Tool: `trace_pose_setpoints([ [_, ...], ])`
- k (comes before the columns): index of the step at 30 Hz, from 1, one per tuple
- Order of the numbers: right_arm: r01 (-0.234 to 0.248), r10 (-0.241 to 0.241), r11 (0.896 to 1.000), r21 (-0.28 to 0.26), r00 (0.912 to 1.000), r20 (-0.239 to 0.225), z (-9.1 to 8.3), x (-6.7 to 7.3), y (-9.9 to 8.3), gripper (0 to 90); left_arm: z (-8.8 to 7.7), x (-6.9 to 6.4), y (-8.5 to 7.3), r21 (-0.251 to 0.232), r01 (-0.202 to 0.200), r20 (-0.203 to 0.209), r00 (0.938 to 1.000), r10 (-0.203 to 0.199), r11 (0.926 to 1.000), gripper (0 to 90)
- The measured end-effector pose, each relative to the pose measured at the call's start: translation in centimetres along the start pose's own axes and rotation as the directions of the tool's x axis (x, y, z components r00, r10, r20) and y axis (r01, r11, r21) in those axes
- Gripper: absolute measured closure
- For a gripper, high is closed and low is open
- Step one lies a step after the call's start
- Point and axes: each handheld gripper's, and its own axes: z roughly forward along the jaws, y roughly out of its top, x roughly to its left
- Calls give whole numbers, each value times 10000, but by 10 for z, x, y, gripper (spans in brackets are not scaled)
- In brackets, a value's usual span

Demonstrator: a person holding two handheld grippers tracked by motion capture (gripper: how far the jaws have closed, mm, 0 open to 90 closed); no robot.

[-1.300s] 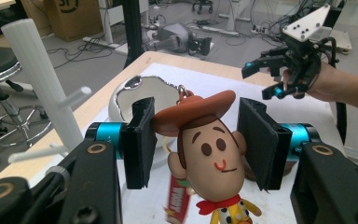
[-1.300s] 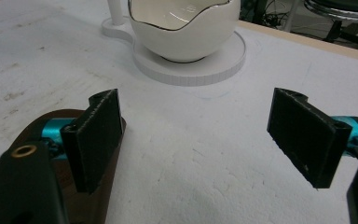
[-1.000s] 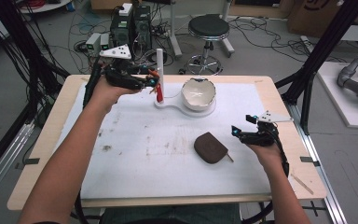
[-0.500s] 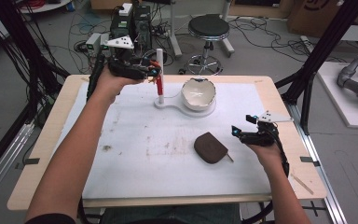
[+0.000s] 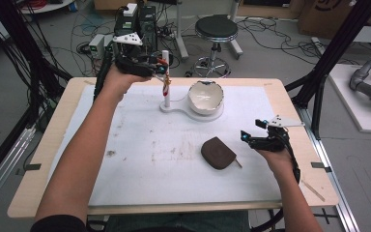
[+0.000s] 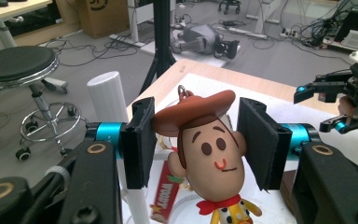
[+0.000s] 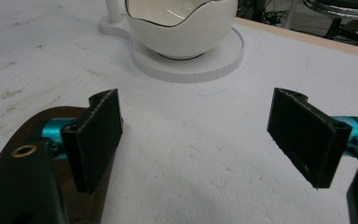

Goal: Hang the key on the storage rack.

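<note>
Brown-hatted and smiling, a cowboy figure (image 6: 209, 149) sits pinched between the pads of the left tool (image 6: 193, 140), which is raised at the far left of the tabletop (image 5: 63, 125) just beside a white post (image 5: 165, 79). That post rises from a white stand (image 5: 174, 107) carrying an eggshell-shaped bowl (image 5: 205, 96). Near the right edge, the right tool (image 7: 200, 140) rests low with its jaws wide and nothing between them, a brown ice-cream-shaped toy (image 5: 217, 152) lying just beside it.

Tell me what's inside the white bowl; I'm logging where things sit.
Nothing shows inside the white bowl: the high view shows bare pale inner wall. Its near wall covers the bottom, so something small could lie there.
</note>
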Motion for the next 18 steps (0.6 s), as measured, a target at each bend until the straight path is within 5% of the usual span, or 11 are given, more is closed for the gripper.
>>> trace_pose_setpoints([
  [18,-11,11,10000,3,10000,13,-1,1,0,180,1,10,-6,73,242,-358,9991,-239,9997,479],
])
